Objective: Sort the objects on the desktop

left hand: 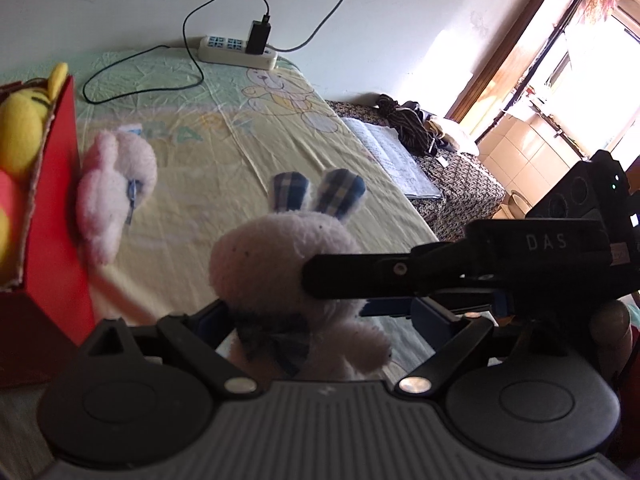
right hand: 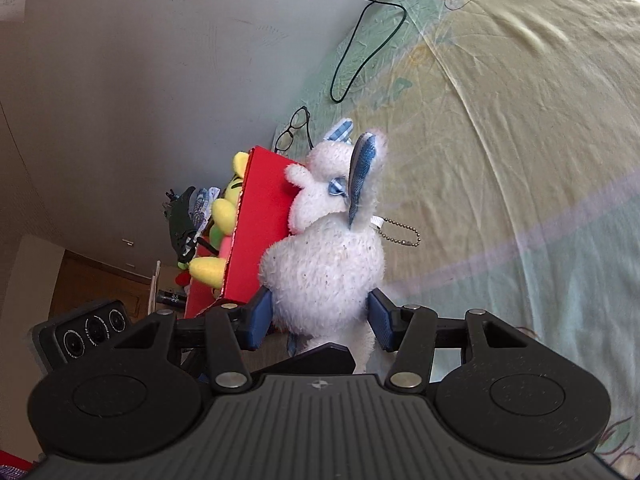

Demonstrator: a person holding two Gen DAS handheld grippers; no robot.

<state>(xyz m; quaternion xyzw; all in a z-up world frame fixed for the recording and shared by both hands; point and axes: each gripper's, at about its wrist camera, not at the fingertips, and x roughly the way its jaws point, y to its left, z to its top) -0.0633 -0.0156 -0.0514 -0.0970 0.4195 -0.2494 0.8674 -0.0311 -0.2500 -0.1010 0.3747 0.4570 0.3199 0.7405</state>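
A white plush rabbit (left hand: 280,256) with blue plaid ears hangs over the yellow-green cloth (left hand: 224,140). My right gripper (right hand: 320,316) is shut on its head (right hand: 324,276), both blue pads pressing the fur. In the left wrist view the right gripper (left hand: 336,292) reaches in from the right. My left gripper (left hand: 316,312) stands open around the rabbit's body, its right finger clear of the fur. A second white rabbit (left hand: 116,196) (right hand: 320,176) leans against the red box (left hand: 52,220) (right hand: 256,216), which holds a yellow plush (left hand: 20,132) (right hand: 224,208).
A power strip (left hand: 236,50) with a plugged charger and a black cable (left hand: 140,88) lie at the cloth's far end. Glasses (right hand: 294,128) sit behind the red box. An open book (left hand: 392,152) and dark clothes lie on a patterned surface to the right. A bead chain (right hand: 400,236) rests beside the rabbits.
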